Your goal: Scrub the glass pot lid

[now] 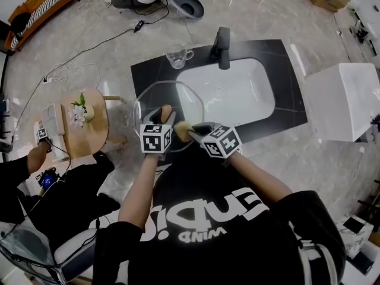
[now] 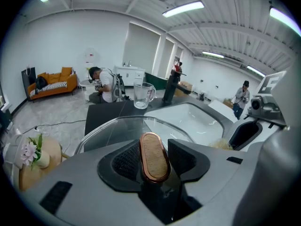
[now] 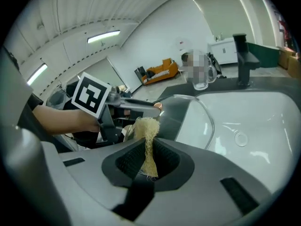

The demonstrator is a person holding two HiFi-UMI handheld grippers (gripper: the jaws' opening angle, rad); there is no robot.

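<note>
Left gripper (image 2: 155, 160) clamped on knob (image 2: 154, 150), holding lid (image 1: 172, 101) about level over counter at left edge of sink (image 1: 240, 97). Right gripper (image 3: 148, 163) pinches scrubber (image 3: 145, 128) beside lid's near rim; contact unclear. No suds visible. Scrubbing likely just starting, most remains.
</note>
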